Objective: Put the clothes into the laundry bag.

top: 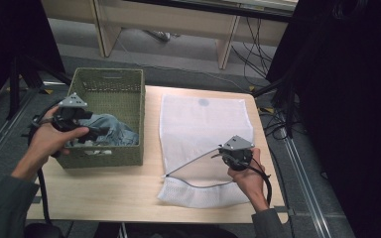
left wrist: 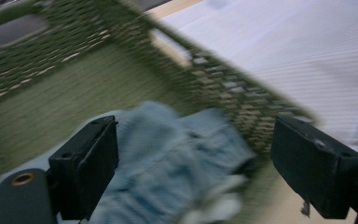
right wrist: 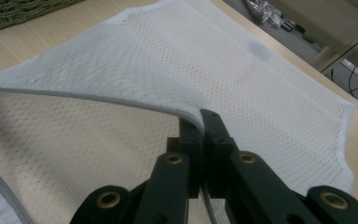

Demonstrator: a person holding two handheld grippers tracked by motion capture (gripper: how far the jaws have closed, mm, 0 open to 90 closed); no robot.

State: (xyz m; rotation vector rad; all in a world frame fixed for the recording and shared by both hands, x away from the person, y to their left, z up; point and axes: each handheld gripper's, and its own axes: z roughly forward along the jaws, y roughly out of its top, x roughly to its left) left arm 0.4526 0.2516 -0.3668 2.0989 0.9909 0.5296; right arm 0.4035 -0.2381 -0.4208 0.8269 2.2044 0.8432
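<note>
A white mesh laundry bag (top: 198,124) lies flat on the wooden table, its zippered mouth toward the near edge. My right gripper (top: 228,152) is shut on the upper edge of that mouth (right wrist: 186,109) and holds it lifted off the lower layer, so the bag gapes. A green woven basket (top: 129,89) stands at the table's left with crumpled light-blue denim clothing (top: 110,130) inside. My left gripper (top: 82,130) hangs over the basket, open, with the denim (left wrist: 177,158) lying between and below its wide-apart jaws. The left gripper view is blurred.
The table (top: 114,188) has bare wood along its near edge in front of the basket. Dark curtains flank both sides. A wooden bench frame (top: 178,20) and floor cables (top: 258,54) lie beyond the far edge.
</note>
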